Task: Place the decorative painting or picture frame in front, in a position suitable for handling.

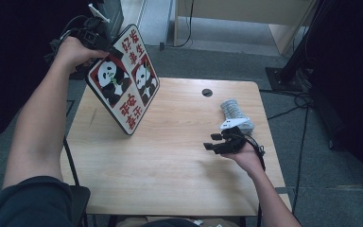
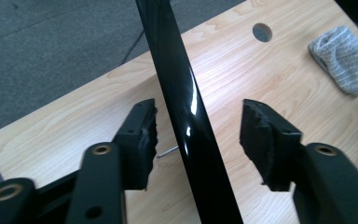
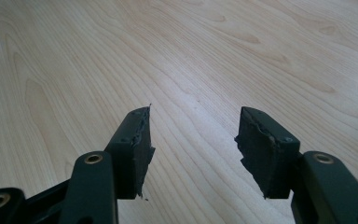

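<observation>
- The left gripper [image 1: 105,46] is raised over the far left corner of the table [image 1: 170,179], up at the top edge of a square board [image 1: 123,78] printed with pandas and red characters.
- The board stands tilted on its lower corner, which rests on the tabletop; its printed face turns toward the right side of the room.
- In the left gripper view, the board's glossy black edge [image 2: 186,112] runs between the two jaws of the left gripper [image 2: 198,130]. The jaws stand apart: there is a clear gap on the right side, and I cannot tell whether the left pad [image 2: 142,140] touches the edge. They are not clamped on it.
- The right gripper [image 1: 213,142] hovers low over the right half of the table, pointing left, held in the person's right hand [image 1: 248,158].
- In the right gripper view, its jaws are spread with nothing between them, only bare wood below.
- A folded grey cloth [image 1: 236,113] lies on the table just behind the right gripper, near a round hole [image 1: 207,92] in the tabletop.
</observation>
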A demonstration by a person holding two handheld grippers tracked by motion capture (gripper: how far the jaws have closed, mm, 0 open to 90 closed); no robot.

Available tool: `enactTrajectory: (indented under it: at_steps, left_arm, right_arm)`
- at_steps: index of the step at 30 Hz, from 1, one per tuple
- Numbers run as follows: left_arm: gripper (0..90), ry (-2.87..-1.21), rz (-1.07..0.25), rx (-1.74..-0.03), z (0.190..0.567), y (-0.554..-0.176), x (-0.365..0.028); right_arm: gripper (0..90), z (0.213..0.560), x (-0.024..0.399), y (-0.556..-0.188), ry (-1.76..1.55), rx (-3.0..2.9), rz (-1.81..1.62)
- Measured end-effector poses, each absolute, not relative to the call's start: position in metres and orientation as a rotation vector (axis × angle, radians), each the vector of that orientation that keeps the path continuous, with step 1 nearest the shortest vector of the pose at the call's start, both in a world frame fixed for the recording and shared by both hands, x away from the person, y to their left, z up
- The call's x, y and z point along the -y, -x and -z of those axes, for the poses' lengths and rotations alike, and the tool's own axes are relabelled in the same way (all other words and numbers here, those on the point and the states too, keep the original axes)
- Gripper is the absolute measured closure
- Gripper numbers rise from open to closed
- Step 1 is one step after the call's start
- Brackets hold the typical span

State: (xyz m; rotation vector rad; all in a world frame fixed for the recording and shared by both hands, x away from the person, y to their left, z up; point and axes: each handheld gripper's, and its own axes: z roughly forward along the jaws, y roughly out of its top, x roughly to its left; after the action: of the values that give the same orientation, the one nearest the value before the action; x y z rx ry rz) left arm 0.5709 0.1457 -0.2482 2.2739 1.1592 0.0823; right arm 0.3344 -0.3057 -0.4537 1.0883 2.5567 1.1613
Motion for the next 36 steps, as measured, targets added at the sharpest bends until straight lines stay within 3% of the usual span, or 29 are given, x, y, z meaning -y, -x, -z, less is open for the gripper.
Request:
enactTrajectory:
  at_steps: [8, 18, 26, 36]
  left_arm:
    - [57.0, -2.321, -0.035, -1.188, 0.253, -0.579, -0.137]
    - [75.6, -2.369, -0.028, -1.251, 0.253, -0.585, -0.131]
    - [79.4, -2.361, 0.002, -1.264, 0.243, -0.582, -0.123]
    - [80.0, -2.436, -0.064, -1.123, 0.214, -0.555, -0.104]
  right_arm:
    - [47.3, 0.455, 0.310, -0.332, -1.105, -2.552, -1.172]
    - [50.3, 0.456, 0.310, -0.333, -1.109, -2.567, -1.196]
    - [50.3, 0.456, 0.314, -0.335, -1.147, -2.561, -1.210]
    - [50.2, 0.455, 0.318, -0.336, -1.174, -2.519, -1.226]
